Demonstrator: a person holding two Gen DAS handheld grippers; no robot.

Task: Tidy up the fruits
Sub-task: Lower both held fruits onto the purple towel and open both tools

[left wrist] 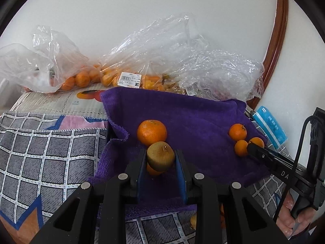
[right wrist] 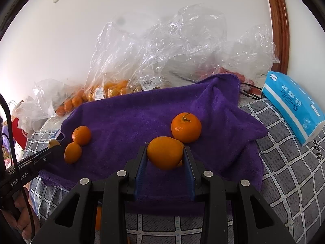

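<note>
My left gripper (left wrist: 160, 157) is shut on a brown kiwi (left wrist: 160, 156) and holds it above the purple towel (left wrist: 193, 113). A large orange (left wrist: 151, 132) lies just beyond it, and a smaller orange fruit (left wrist: 152, 170) shows under the kiwi. My right gripper (right wrist: 165, 155) is shut on an orange (right wrist: 165, 155) over the same towel (right wrist: 132, 118). A stemmed orange (right wrist: 186, 127) lies behind it. Two small oranges (right wrist: 81, 135) (right wrist: 72, 152) lie at the towel's left, next to the left gripper's tip (right wrist: 53, 145).
Clear plastic bags of oranges (left wrist: 85, 77) (right wrist: 113, 89) lie along the back wall. A blue tissue pack (right wrist: 292, 103) sits at the right. A grey checked cloth (left wrist: 40, 152) covers the surface around the towel. A wooden frame (right wrist: 278, 20) stands at the right.
</note>
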